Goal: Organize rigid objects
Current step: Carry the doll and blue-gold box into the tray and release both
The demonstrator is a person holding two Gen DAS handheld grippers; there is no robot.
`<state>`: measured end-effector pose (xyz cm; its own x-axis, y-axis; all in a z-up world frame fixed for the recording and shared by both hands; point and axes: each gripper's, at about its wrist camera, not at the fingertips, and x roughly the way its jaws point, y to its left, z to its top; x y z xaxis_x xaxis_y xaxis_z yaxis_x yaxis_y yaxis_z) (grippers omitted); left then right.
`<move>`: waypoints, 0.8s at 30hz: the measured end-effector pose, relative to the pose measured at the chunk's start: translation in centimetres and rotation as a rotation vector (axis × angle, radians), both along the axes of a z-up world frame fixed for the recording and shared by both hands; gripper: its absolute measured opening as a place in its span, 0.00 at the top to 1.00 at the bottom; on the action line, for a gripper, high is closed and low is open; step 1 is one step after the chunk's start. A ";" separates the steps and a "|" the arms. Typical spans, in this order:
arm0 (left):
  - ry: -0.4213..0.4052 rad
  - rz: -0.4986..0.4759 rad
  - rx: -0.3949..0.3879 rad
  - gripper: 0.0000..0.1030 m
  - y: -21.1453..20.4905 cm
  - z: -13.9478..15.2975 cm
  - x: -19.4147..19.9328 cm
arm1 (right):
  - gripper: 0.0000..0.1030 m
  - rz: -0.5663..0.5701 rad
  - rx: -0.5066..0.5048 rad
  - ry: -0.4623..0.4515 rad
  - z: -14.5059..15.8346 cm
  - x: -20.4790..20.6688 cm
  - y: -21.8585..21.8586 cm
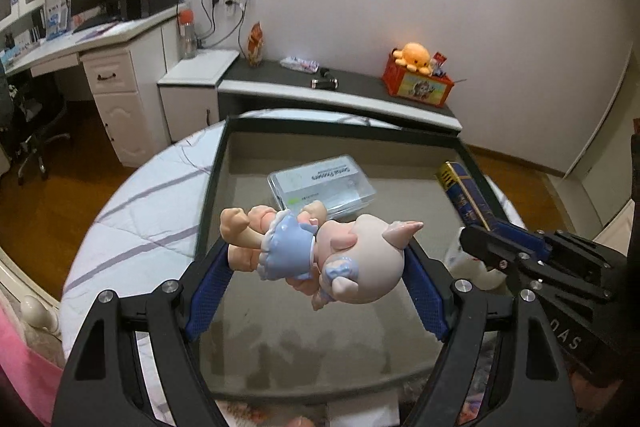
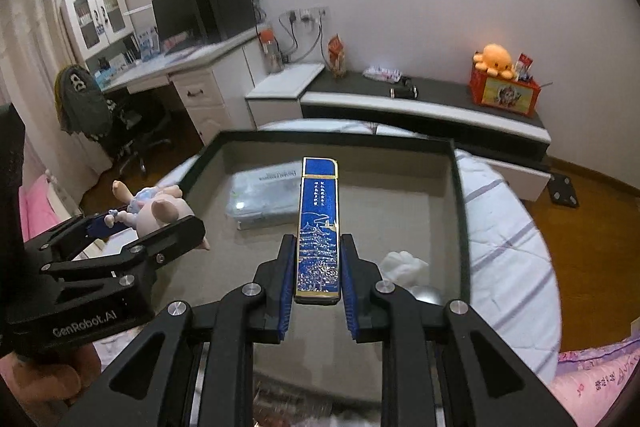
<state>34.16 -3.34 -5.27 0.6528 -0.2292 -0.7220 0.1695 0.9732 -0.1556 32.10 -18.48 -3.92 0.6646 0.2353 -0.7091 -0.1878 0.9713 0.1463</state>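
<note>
My left hand-held gripper (image 1: 320, 259) pinches a pig doll (image 1: 316, 253) in a blue dress between its blue pads, holding it sideways in the air above the dark-rimmed tray (image 1: 212, 179) that lies on the bed (image 1: 132, 211). My right hand-held gripper (image 2: 318, 269) is closed on a long blue box (image 2: 319, 227) with gold edges, pointing forward over the same tray. Inside the tray a clear plastic case (image 1: 322, 185) lies near the far side, under the doll, and a white soft thing (image 2: 402, 265) sits just beside my right pads near the tray's right wall.
</note>
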 end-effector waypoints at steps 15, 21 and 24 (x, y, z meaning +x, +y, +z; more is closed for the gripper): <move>-0.002 0.019 0.068 0.11 -0.3 -1.2 0.4 | 0.55 -0.004 -0.019 0.102 -3.2 2.4 0.0; -0.032 0.065 0.070 0.00 1.3 0.6 -1.1 | 0.16 -0.055 0.008 0.058 -2.0 1.4 -1.3; -0.048 0.075 0.085 0.00 1.9 1.5 -2.2 | 0.10 -0.077 0.046 0.044 -1.1 0.5 -1.8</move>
